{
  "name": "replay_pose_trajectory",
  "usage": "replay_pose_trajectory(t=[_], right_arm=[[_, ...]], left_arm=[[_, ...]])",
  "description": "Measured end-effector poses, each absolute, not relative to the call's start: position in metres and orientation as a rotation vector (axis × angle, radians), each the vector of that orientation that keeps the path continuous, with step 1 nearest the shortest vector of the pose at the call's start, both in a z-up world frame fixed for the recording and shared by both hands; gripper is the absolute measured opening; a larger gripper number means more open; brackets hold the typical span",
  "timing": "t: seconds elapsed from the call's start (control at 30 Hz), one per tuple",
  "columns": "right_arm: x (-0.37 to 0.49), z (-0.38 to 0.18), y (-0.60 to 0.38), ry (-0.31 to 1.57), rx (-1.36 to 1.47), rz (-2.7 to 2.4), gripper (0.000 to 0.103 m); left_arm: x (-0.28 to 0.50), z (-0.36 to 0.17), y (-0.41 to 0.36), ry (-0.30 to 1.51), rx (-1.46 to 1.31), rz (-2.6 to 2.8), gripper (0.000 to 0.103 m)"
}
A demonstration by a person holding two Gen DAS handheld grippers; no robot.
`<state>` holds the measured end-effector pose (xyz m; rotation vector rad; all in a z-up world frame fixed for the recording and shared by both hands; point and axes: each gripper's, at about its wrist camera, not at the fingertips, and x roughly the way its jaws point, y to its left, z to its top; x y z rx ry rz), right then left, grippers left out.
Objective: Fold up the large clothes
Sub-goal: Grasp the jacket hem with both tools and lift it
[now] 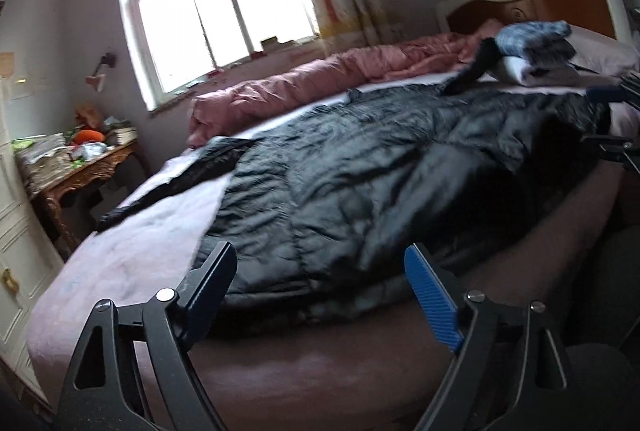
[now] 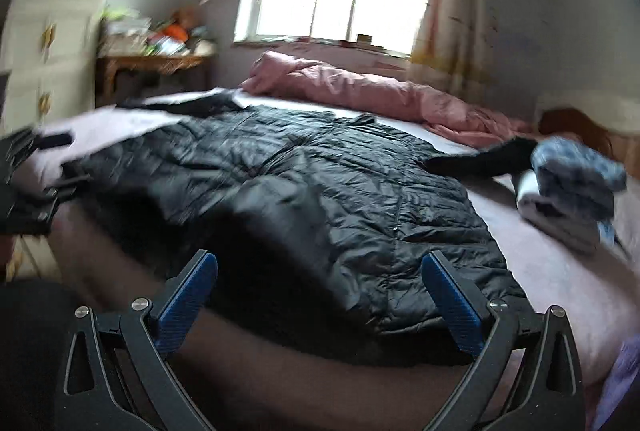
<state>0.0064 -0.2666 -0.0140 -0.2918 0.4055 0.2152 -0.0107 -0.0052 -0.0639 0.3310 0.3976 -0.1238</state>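
A big black quilted down jacket (image 1: pixel 360 167) lies spread out flat on the pale pink bed sheet (image 1: pixel 132 251), one sleeve stretched toward the bed's foot. My left gripper (image 1: pixel 320 255) hovers at the jacket's near edge, jaws wide open, nothing between the blue pads. In the right wrist view the same jacket (image 2: pixel 320 183) fills the middle. My right gripper (image 2: pixel 320 263) is open at its near hem, with only the jacket's edge lying behind the gap. Both frames are blurred.
A bunched pink duvet (image 1: pixel 320 79) runs along the far side under the window (image 1: pixel 216 7). Folded clothes (image 2: pixel 568 191) are stacked near the headboard (image 1: pixel 560 3). A cluttered wooden side table (image 1: pixel 76 167) and white drawers (image 2: pixel 44 43) stand beyond the bed's foot.
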Motion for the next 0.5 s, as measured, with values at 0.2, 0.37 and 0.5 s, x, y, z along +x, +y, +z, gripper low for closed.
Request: replay_pose_trajectory(t=[0.2, 0.37, 0.5], right_arm=[[0.023, -0.039, -0.270, 0.583, -0.345, 0.246, 0.103], [0.034, -0.045, -0.282, 0.619, -0.300, 0.213, 0.103], [0.042, -0.038, -0.286, 0.590, -0.288, 0.123, 0.092]], left_arm=[[-0.001, -0.081, -0.015, 0.467, 0.443, -0.168, 0.086], [0.010, -0.079, -0.010, 0.496, 0.402, -0.149, 0.086], [0.025, -0.075, -0.005, 0.516, 0.355, -0.109, 0.086]])
